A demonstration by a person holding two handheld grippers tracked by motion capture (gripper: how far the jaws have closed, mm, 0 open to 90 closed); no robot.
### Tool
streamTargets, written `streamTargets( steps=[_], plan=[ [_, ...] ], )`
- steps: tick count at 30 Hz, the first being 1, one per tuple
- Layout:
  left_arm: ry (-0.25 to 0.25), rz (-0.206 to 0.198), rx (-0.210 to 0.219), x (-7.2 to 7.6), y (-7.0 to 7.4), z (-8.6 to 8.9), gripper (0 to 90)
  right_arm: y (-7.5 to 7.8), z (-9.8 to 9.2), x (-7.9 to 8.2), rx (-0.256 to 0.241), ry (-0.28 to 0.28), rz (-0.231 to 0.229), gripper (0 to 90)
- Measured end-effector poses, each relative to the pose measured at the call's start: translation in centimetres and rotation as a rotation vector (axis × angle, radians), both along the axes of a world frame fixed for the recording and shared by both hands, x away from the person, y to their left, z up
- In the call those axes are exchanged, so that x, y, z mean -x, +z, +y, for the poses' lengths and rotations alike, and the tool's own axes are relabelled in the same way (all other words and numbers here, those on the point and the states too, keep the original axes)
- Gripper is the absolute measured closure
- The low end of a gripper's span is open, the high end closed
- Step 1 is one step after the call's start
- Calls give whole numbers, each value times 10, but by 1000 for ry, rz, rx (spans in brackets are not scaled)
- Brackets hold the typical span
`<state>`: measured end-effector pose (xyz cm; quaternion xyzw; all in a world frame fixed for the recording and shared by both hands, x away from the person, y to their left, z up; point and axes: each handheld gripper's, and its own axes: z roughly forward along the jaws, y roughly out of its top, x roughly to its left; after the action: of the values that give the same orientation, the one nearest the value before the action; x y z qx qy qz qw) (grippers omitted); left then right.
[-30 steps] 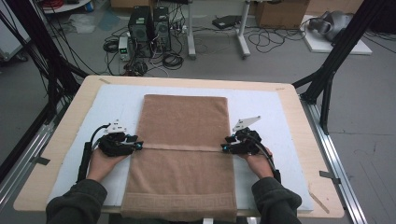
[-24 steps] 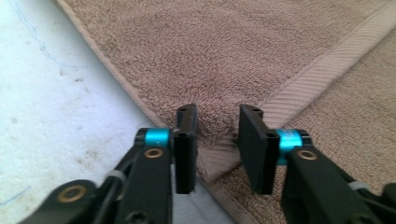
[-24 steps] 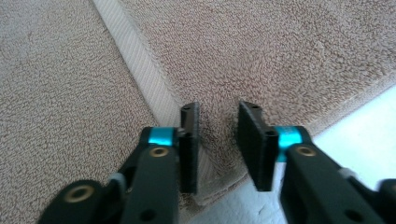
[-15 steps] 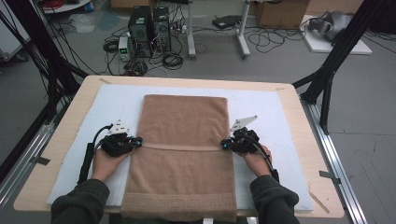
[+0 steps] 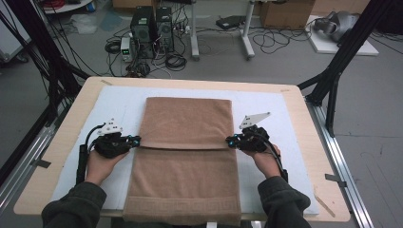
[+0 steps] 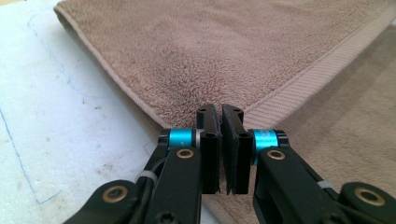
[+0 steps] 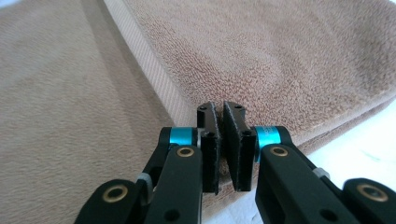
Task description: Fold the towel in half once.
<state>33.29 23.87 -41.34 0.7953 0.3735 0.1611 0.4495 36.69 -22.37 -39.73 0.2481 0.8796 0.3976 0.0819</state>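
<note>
Both grippers sit at the fold line of the brown terry-cloth towel (image 5: pixel 186 156); the towel lies flat on the white foam mat (image 5: pixel 121 107) that covers the pale wooden table (image 5: pixel 62 137), with its far end doubled back toward the person so the hemmed edge runs straight across from one tool to the other. The left gripper (image 5: pixel 134 141) meets that hem's corner right at its tips; in the left gripper view the black jaws stand pressed together with only a thin slit between them, and the ribbed band of the hem (image 6: pixel 317 70) runs off just ahead and to one side; whether any cloth is pinched in that slit I cannot tell. The right gripper (image 5: pixel 230 141) mirrors it; jaws closed likewise, hem corner tucked just beyond the tips, folded layers stacked beside them. This cloth looks soft, light and floppy; it should drape and sag wherever unsupported, and the pile gives decent friction; best hold, I judge, is the woven hem at each corner, both layers taken together so the fold travels square.
</note>
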Motion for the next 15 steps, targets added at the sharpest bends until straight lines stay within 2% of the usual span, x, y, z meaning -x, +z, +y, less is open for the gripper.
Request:
streamTargets(
  steps=[8, 15],
  plan=[
    [-18, -6, -3, 13, 8, 0, 854, 13, -4, 15, -25, 30, -14, 849],
    [-42, -11, 4, 24, 12, -1, 855, 15, -10, 28, -61, 41, -4, 849]
  ],
)
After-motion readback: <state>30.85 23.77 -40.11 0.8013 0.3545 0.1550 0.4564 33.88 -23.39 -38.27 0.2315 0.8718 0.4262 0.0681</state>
